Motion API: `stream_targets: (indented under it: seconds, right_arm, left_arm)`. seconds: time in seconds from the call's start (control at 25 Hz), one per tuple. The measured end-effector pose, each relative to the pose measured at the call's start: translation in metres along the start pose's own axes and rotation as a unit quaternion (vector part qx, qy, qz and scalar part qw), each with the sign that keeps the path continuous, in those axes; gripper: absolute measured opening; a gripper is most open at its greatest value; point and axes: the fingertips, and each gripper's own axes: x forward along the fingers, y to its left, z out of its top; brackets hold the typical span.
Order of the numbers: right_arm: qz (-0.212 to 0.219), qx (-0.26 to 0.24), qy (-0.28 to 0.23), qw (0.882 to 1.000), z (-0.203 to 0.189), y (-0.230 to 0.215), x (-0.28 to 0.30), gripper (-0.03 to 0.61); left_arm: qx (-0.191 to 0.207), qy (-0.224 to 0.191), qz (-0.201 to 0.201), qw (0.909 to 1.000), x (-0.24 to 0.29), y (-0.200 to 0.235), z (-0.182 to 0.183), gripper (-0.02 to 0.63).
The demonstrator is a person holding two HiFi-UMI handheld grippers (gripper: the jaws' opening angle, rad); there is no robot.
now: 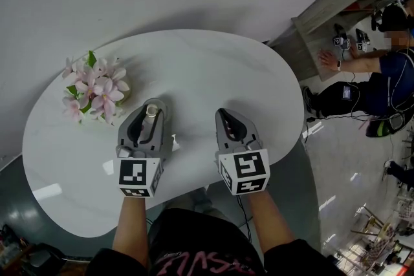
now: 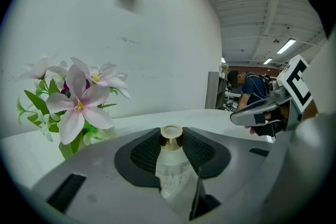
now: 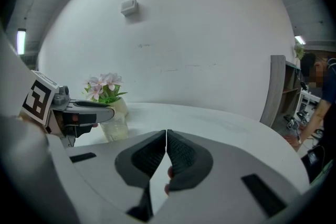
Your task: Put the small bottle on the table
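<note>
1. Bunch of pink flowers w/ green leaves [image 1: 94, 90] stands on the glossy white oval table [image 1: 213, 61], just beyond the left gripper and to its outer side. Decor only, but the set-down spot needs clearance from it.
2. Left gripper [image 1: 151, 104]: jaws fairly wide, pads clamped on the small clear bottle w/ gold cap [image 2: 170, 165]. Bottle is upright, cap at the jaw tips and body hanging below, prob. so the base meets the tabletop flat.
3. Bottle is over the table, near the flowers. Can't tell if its base touches.
4. Right gripper [image 1: 224, 116]: jaws pressed together, nothing btwn them. It hovers beside the left one, apart from it. Prob. idle, since one gripper is enough here.
5. Judged step: set-down, release not yet done.
</note>
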Motion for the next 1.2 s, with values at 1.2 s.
stream_targets:
  seconds: [1.2]
  right_arm:
    - [0.000, 0.000, 0.010, 1.000, -0.012, 0.003, -0.003, 0.067]
  left_arm:
    - [0.008, 0.003, 0.004, 0.9999, 0.002, -0.002, -0.004, 0.130]
